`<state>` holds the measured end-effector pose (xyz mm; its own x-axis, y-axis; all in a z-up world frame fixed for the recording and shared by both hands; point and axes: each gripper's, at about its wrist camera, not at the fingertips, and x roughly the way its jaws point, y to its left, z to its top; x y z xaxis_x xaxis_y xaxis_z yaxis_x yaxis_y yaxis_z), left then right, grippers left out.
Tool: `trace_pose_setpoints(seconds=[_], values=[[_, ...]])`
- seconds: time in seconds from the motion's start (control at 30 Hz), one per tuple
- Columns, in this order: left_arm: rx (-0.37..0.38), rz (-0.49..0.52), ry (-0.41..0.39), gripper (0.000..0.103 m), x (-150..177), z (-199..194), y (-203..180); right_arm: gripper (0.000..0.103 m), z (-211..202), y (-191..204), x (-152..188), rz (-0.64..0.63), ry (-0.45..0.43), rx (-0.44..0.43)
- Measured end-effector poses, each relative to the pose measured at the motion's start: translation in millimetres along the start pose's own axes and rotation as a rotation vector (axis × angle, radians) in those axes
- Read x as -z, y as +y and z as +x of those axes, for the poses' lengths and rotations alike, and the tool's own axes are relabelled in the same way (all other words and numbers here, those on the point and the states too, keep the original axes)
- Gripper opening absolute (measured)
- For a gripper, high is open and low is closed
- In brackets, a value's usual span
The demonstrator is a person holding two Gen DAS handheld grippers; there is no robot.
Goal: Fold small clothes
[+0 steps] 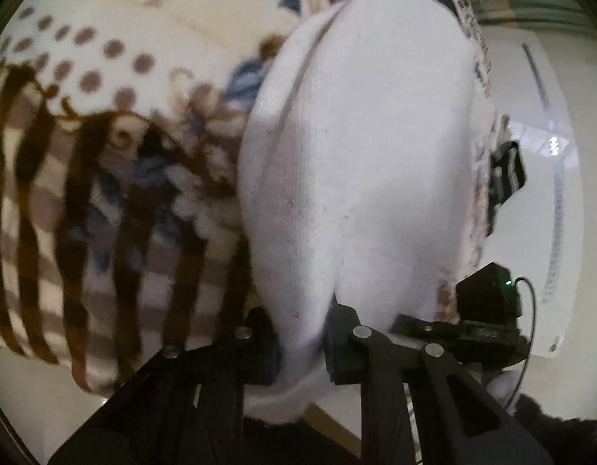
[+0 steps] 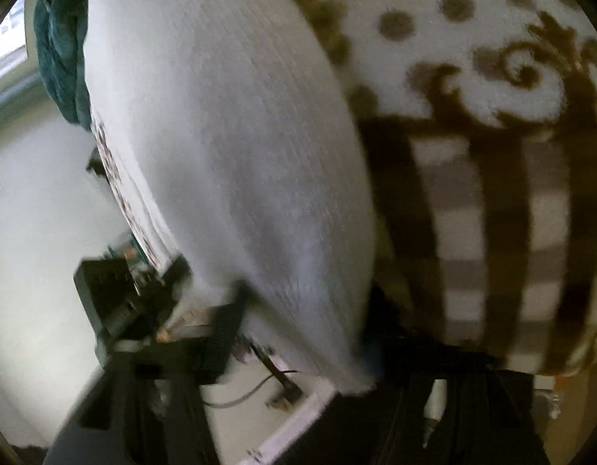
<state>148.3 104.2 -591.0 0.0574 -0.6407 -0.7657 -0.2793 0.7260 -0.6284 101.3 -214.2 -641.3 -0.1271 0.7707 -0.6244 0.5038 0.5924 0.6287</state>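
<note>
The white knit garment (image 1: 360, 162) hangs stretched between both claws, its long axis running away from each camera over the patterned fleece blanket (image 1: 104, 124). The left claw (image 1: 300, 343) is clenched on one end, the right claw (image 2: 306, 333) on the other, equally near.
</note>
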Motion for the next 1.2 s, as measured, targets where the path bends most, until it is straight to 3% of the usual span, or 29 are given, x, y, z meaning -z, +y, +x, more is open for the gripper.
trace_pose_setpoints(seconds=[0.23,0.33,0.43,0.63,0.73,0.8,0.87,0.9,0.97,1.0,1.03,1.1,1.2], values=[[0.145,-0.100,-0.052,0.010,-17.3,-62.0,-19.6,0.013,-47.6,51.5,20.8,-0.036,-0.078,-0.060],[0.205,-0.079,-0.093,0.010,-49.5,-84.2,-46.3,0.013,-84.5,89.9,12.0,-0.070,-0.137,-0.091],[0.258,-0.046,-0.143,0.010,-105.9,-88.2,-77.4,0.013,-108.5,134.9,-17.6,-0.106,-0.203,-0.131],[0.313,-0.069,-0.216,0.011,-228.8,-65.2,-118.3,0.013,-147.5,204.1,-139.3,-0.164,-0.329,-0.120],[0.343,-0.127,-0.223,0.026,-289.6,-48.1,-123.4,0.013,-159.1,232.2,-216.7,-0.137,-0.354,-0.135],[0.369,-0.154,-0.259,0.043,-317.1,-47.6,-125.1,0.020,-159.5,253.9,-267.8,-0.122,-0.351,-0.150],[0.412,-0.171,-0.313,0.049,-328.5,-56.3,-122.3,0.025,-164.9,265.5,-301.9,-0.102,-0.372,-0.187],[0.415,-0.171,-0.343,0.051,-330.4,-64.1,-120.8,0.042,-169.2,266.6,-311.3,-0.100,-0.382,-0.213],[0.389,-0.146,-0.384,0.054,-329.5,-75.3,-121.3,0.064,-182.2,272.7,-319.2,-0.129,-0.404,-0.259],[0.348,-0.112,-0.400,0.054,-325.8,-79.9,-124.0,0.066,-187.5,277.8,-319.7,-0.156,-0.415,-0.252],[0.306,-0.083,-0.403,0.055,-325.1,-79.7,-126.5,0.066,-193.3,281.3,-317.5,-0.187,-0.425,-0.208],[0.145,0.045,-0.403,0.055,-317.3,-75.3,-141.6,0.066,-200.6,281.7,-308.5,-0.251,-0.443,-0.109],[-0.109,0.204,-0.332,0.055,-313.7,-41.8,-158.5,0.066,-192.7,273.2,-296.7,-0.334,-0.448,0.105]])
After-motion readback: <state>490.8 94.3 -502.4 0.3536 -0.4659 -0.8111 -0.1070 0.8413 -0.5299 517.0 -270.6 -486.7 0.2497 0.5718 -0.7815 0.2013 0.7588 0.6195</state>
